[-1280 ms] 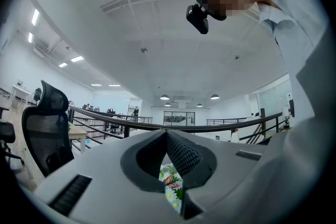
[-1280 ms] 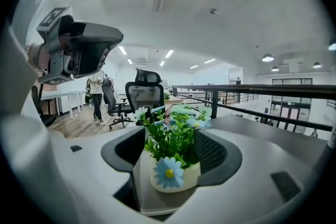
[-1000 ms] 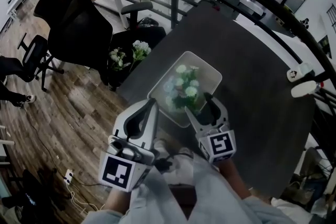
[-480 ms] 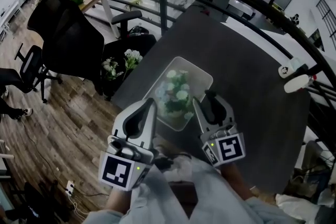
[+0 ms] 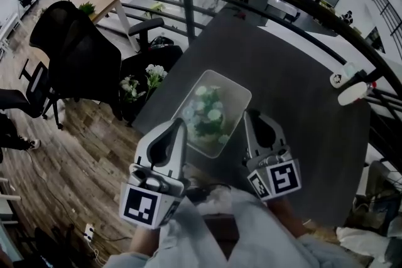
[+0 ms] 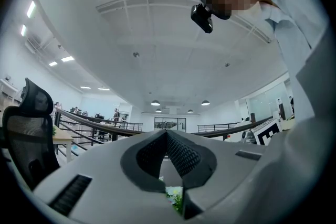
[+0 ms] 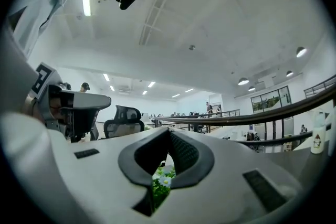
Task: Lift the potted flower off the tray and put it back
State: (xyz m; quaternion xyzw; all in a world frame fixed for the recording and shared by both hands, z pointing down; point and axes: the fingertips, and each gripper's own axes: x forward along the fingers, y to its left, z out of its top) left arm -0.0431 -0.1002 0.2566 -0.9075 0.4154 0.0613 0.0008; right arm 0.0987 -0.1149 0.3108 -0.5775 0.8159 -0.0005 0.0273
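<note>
Near the tabletop's (image 5: 295, 85) left edge: white tray (image 5: 233, 88) | left gripper (image 5: 182, 123) jaws together, empty, at tray's left side | right gripper (image 5: 249, 116) jaws just closed on nothing, beside tray's right rim | potted flower (image 5: 206, 113) sits in tray

Left gripper (image 5: 181, 127): lower left of the head view, pointing away from the person and about level. Jaws together, tips meeting in the left gripper view (image 6: 167, 132), nothing clamped between the pads. Marker cube (image 5: 143, 205) at its rear, facing up.

Right gripper (image 5: 250, 115): lower right of the head view, beside the left and apart from it, also pointing away and about level. Jaws have just been closing and now meet at the tips in the right gripper view (image 7: 169, 131); no thing between them. Marker cube (image 5: 278, 179) at its rear, tilted.

Arms: both in light sleeves (image 5: 207, 229), entering from the bottom edge, forearms angled outward to the grippers.
</note>
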